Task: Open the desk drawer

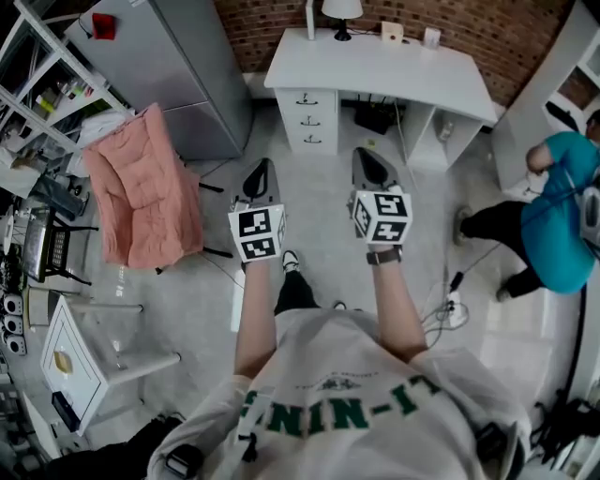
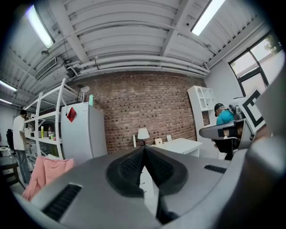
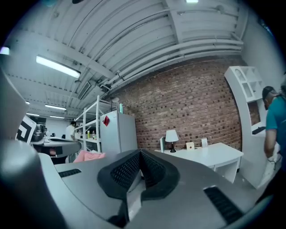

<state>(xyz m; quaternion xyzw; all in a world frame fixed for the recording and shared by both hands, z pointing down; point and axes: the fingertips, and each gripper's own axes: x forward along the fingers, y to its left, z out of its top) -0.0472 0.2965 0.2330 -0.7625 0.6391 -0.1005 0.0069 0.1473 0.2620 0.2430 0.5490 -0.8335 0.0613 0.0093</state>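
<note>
Left gripper (image 1: 262, 171): I am holding it out ahead of me, jaws clenched tip to tip with nothing between them.
Right gripper (image 1: 366, 161): I am keeping it level beside the left one, jaws likewise pressed together and empty.
Desk (image 1: 394, 70): it is standing against the brick wall straight ahead, well apart from both grippers.
Desk drawers (image 1: 310, 120): three are sitting stacked under the desk's left end, all closed; neither gripper is touching them.
Lamp (image 1: 341, 11): it is standing upright at the back of the desktop.
Fridge (image 1: 169, 66): it is standing left of the desk.
Pink cloth (image 1: 145, 187): it is hanging in front of the fridge.
</note>
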